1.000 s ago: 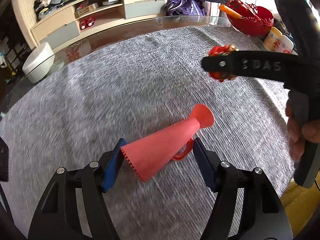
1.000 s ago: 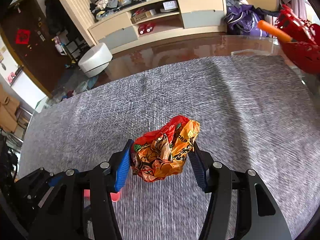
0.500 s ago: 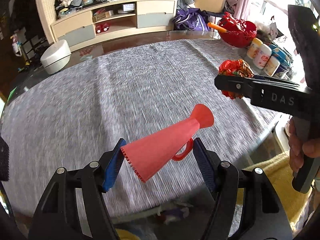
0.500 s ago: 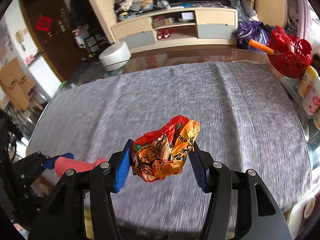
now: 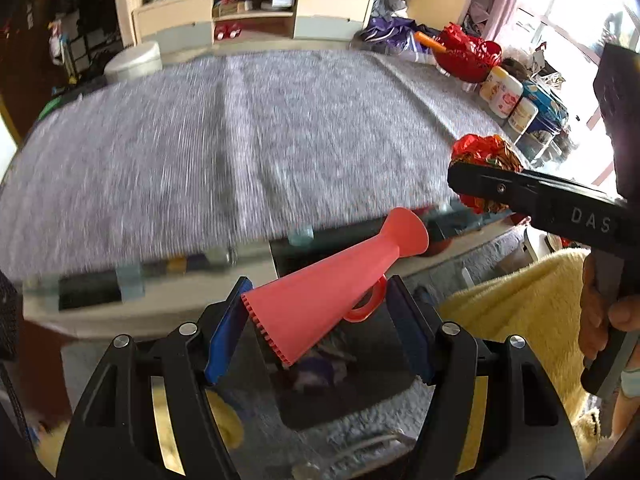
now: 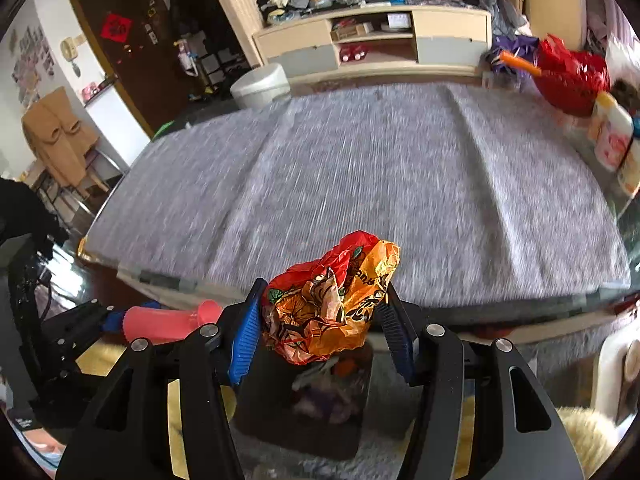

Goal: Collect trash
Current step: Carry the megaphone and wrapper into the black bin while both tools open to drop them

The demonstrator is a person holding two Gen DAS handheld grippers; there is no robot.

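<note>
Past the counter [image 5: 240,152] edge, both tongs have carried their loads back: left tongs [image 5: 318,326] clamp the horn [image 5: 336,292], right tongs [image 6: 320,330] the wrapper [image 6: 332,300], now above the dark bin [image 6: 300,412]; dropping looks next.

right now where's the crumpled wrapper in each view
Left wrist: the crumpled wrapper is at the right edge, clamped in the right tongs seen side-on.
Right wrist: the wrapper is centre-bottom, between the blue pads.
Shared landmark: the red basket at the table's far right.
</note>
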